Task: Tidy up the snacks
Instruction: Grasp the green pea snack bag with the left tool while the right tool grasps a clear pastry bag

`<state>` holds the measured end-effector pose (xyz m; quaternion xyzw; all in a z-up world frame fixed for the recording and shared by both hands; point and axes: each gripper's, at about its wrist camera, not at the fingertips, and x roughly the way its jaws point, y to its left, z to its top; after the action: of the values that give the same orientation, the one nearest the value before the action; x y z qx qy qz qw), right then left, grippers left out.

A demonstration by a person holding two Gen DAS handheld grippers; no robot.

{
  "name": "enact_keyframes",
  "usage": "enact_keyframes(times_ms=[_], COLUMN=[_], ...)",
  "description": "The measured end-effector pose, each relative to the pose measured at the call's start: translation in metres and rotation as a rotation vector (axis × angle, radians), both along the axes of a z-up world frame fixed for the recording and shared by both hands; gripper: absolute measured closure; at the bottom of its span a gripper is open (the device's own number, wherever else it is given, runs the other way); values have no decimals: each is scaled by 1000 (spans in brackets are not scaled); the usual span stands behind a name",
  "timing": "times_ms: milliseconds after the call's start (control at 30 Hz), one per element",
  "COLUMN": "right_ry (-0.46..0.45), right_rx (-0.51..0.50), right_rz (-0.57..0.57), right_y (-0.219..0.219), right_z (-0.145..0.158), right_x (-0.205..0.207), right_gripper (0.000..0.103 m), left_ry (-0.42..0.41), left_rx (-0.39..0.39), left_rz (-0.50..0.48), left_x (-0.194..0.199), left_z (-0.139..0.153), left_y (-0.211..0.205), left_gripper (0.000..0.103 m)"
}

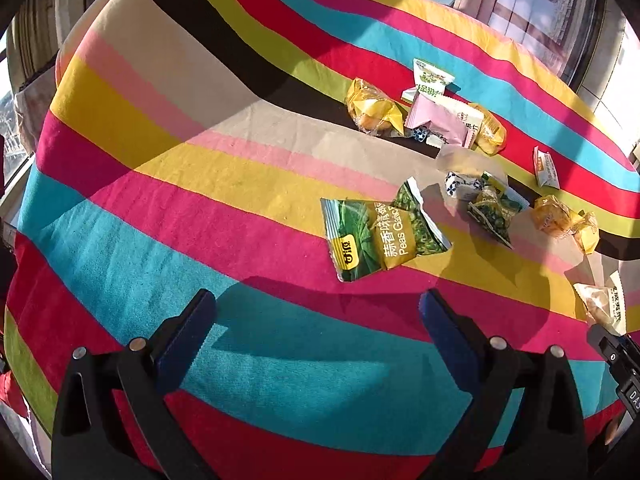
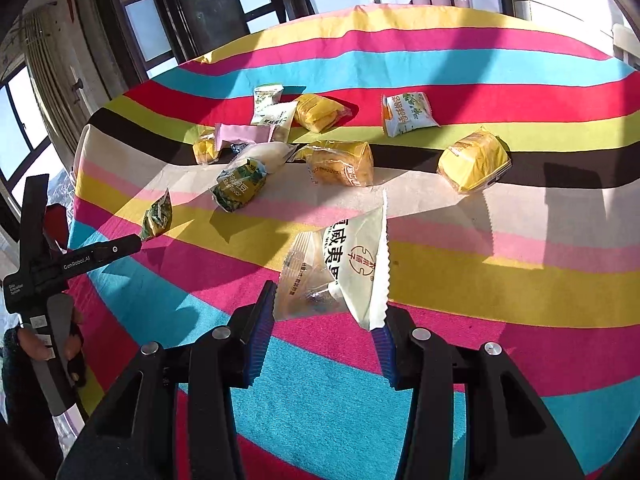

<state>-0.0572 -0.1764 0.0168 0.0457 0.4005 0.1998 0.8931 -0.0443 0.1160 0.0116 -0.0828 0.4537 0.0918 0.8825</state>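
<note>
My right gripper (image 2: 326, 312) is shut on a white snack packet (image 2: 344, 268) with red print, lifted above the striped cloth. In the left wrist view my left gripper (image 1: 318, 304) stands open over the blue stripe with nothing between its fingers. Just beyond it lies a green pea packet (image 1: 368, 236). The same white snack packet (image 1: 604, 300) shows at the right edge of that view. The left gripper (image 2: 136, 242) also appears at the left of the right wrist view, near a small green packet (image 2: 158, 216).
Several snacks lie scattered on the striped tablecloth (image 2: 500, 292): yellow cake packets (image 2: 474, 160), a pink packet (image 2: 244, 134), another green packet (image 2: 240, 184), white-green packets (image 2: 408, 114). Windows and a radiator stand behind the table. A hand (image 2: 36, 344) holds the left gripper's handle.
</note>
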Motion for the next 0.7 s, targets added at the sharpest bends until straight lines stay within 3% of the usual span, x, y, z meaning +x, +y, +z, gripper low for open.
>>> enact_keyframes(times_ms=[67, 267, 467, 500, 533, 567, 700], right_ry=[-1, -2, -5, -6, -6, -6, -8], right_rx=[3, 20, 36, 40, 42, 44, 53], right_rz=[2, 2, -1, -2, -1, -1, -1], right_y=[0, -2, -5, -6, -6, -6, -7], right_z=[0, 1, 2, 2, 2, 2, 2], right_x=[0, 0, 0, 0, 0, 0, 0], right_gripper=[58, 57, 57, 57, 57, 57, 56], left_ry=[60, 64, 48, 9, -23, -50, -106], left_rx=[60, -53, -27, -21, 6, -3, -82], left_rz=[14, 99, 189, 180, 152, 99, 1], left_x=[10, 43, 60, 55, 48, 43, 10], left_z=[-3, 2, 1, 2, 4, 5, 5], left_y=[-8, -3, -7, -9, -13, -16, -17], left_gripper=[2, 2, 2, 11, 45, 65, 70])
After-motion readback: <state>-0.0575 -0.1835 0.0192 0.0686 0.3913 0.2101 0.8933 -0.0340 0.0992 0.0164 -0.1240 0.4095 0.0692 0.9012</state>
